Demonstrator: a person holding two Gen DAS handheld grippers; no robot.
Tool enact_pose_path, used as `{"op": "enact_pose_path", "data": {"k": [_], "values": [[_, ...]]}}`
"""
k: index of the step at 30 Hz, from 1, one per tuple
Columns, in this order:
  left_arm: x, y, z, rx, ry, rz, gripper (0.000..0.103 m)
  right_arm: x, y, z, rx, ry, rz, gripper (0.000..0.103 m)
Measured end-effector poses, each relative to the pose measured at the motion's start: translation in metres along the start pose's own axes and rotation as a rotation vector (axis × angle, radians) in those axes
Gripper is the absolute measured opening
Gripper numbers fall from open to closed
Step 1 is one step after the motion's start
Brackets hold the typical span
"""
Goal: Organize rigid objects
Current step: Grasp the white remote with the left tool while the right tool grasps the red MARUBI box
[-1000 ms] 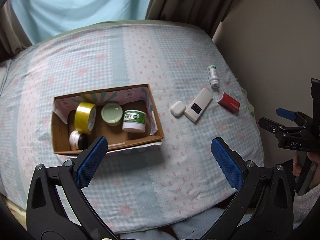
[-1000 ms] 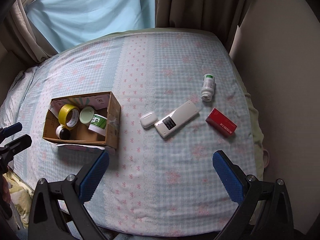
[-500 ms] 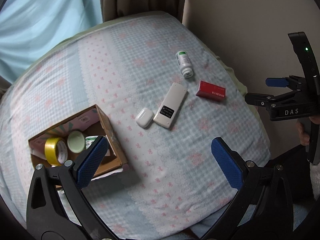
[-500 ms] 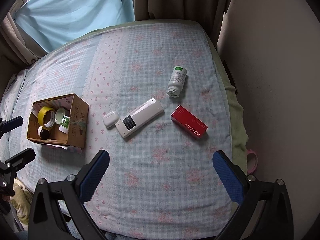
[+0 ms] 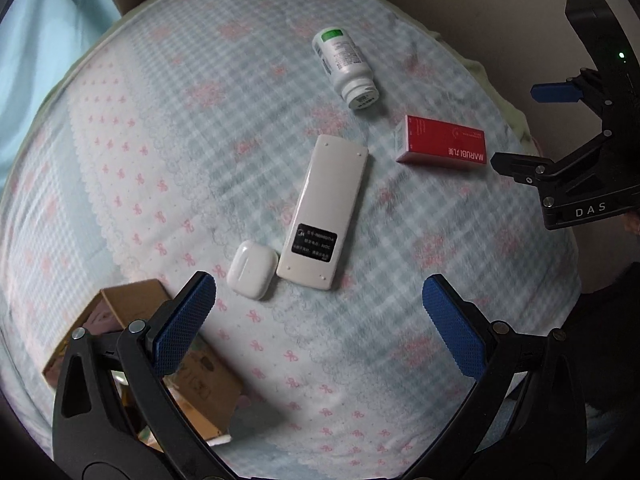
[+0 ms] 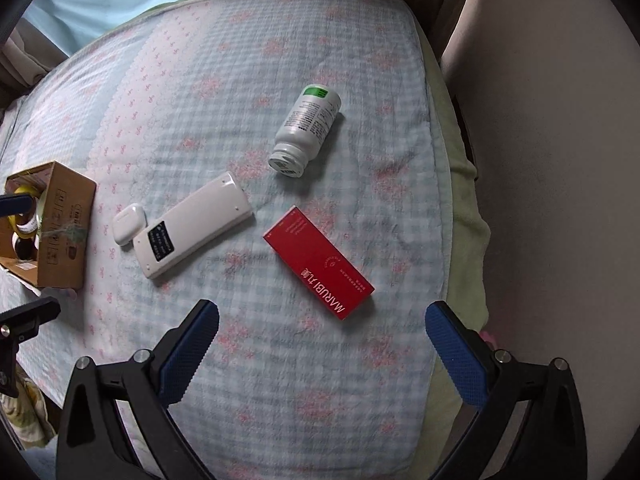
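On the checked bedspread lie a white remote face down, a white earbud case touching its near end, a white pill bottle on its side and a red box. They also show in the right wrist view: remote, earbud case, bottle, red box. My left gripper is open and empty, just short of the remote and case. My right gripper is open and empty, just short of the red box.
A cardboard box stands at the lower left behind my left finger; in the right wrist view the box holds a yellow tape roll and jars. A wall runs along the bed's right edge. Curtains hang behind.
Both grippers have moved right and closer to the bed. The loose items now look larger and nearer; the cardboard box has slid to the left edge of both views.
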State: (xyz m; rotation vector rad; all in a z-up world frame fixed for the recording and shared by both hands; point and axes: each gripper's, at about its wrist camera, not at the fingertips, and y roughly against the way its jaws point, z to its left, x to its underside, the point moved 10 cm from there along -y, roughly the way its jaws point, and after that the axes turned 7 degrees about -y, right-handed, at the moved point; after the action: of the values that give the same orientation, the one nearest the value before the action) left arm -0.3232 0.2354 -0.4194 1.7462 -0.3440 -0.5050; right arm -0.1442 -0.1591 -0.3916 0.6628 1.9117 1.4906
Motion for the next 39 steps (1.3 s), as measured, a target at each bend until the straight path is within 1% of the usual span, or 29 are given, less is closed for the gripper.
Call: {"op": "enact_pose_path", "data": {"k": [5, 6, 8, 10, 13, 16, 18, 21, 24, 26, 28, 30, 31, 32, 33, 35, 37, 39], "values": [[-0.026, -0.062, 0.0, -0.002, -0.11, 0.097, 0.102, 0.0, -0.049, -0.006, 0.068, 0.169, 0.052, 0.103], [-0.03, -0.072, -0.001, 0.003, -0.129, 0.112, 0.101, 0.0, -0.056, -0.005, 0.072, 0.203, 0.058, 0.103], [-0.036, -0.091, -0.004, 0.025, -0.164, 0.149, 0.098, 0.0, -0.069, 0.0, 0.071, 0.269, 0.075, 0.098], [-0.04, -0.107, -0.007, 0.04, -0.192, 0.188, 0.098, 0.002, -0.081, 0.006, 0.066, 0.329, 0.108, 0.098], [-0.042, -0.125, -0.01, 0.048, -0.239, 0.231, 0.097, 0.002, -0.092, 0.014, 0.071, 0.409, 0.111, 0.098], [-0.037, -0.139, -0.01, 0.046, -0.277, 0.29, 0.095, 0.003, -0.099, 0.019, 0.044, 0.434, 0.133, 0.089], [-0.031, -0.145, -0.01, 0.053, -0.291, 0.327, 0.089, 0.003, -0.102, 0.02, 0.04, 0.445, 0.144, 0.088], [-0.026, -0.152, -0.007, 0.054, -0.292, 0.365, 0.088, 0.004, -0.101, 0.022, 0.035, 0.465, 0.148, 0.088], [-0.027, -0.154, -0.007, 0.053, -0.299, 0.374, 0.087, 0.007, -0.101, 0.022, 0.035, 0.481, 0.16, 0.088], [-0.029, -0.154, -0.007, 0.05, -0.301, 0.379, 0.087, 0.01, -0.104, 0.02, 0.036, 0.491, 0.186, 0.076], [-0.03, -0.155, -0.007, 0.041, -0.3, 0.391, 0.084, 0.013, -0.104, 0.019, 0.026, 0.497, 0.203, 0.074], [-0.033, -0.154, -0.007, 0.029, -0.311, 0.388, 0.072, 0.015, -0.103, 0.019, 0.007, 0.508, 0.211, 0.066], [-0.034, -0.153, -0.007, 0.027, -0.315, 0.383, 0.068, 0.015, -0.102, 0.018, 0.013, 0.509, 0.21, 0.061], [-0.035, -0.151, -0.008, 0.032, -0.316, 0.378, 0.06, 0.014, -0.101, 0.016, 0.024, 0.509, 0.201, 0.055], [-0.036, -0.15, -0.01, 0.041, -0.317, 0.377, 0.055, 0.013, -0.101, 0.014, 0.032, 0.503, 0.196, 0.052], [-0.036, -0.148, -0.01, 0.028, -0.319, 0.374, 0.055, 0.011, -0.1, 0.008, 0.039, 0.481, 0.194, 0.042], [-0.036, -0.148, -0.009, 0.023, -0.319, 0.365, 0.055, 0.011, -0.099, 0.005, 0.022, 0.462, 0.201, 0.042], [-0.036, -0.146, -0.008, 0.022, -0.313, 0.36, 0.054, 0.012, -0.098, 0.004, 0.026, 0.463, 0.197, 0.042]]}}
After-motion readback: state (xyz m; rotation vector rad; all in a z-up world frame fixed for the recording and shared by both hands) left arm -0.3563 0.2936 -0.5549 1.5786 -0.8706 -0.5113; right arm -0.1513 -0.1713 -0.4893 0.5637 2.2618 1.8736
